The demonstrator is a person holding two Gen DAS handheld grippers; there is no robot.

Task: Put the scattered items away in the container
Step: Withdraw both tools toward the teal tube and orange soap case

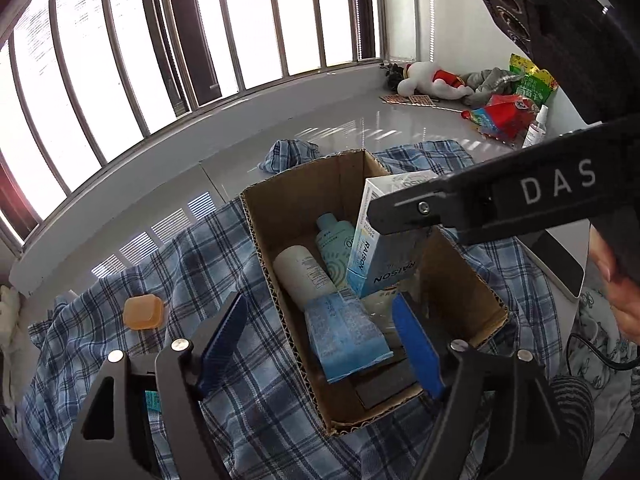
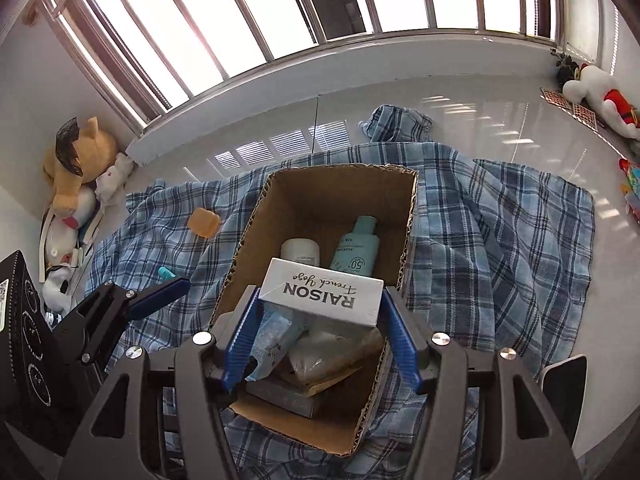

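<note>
While the right gripper is clamping the white rectangular RAISON carton over the brown cardboard box | left gripper is gaping empty | risk: carton is tipping onto bottles, possibly toppling out.

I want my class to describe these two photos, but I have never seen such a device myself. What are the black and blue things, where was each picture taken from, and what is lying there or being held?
No robot here: a person holds a hand tool with a two-fingered claw in each hand. Each tool carries a wide-angle camera looking along its fingers, so one picture comes from the left tool and one from the right.

Both look down at a cardboard box on a blue checked cloth near a barred window. In the box lie a white bottle, a teal bottle and a blue packet.

The right claw grips a white carton marked RAISON over the box. The left claw is open and holds nothing. An orange case lies on the cloth outside the box.
</note>
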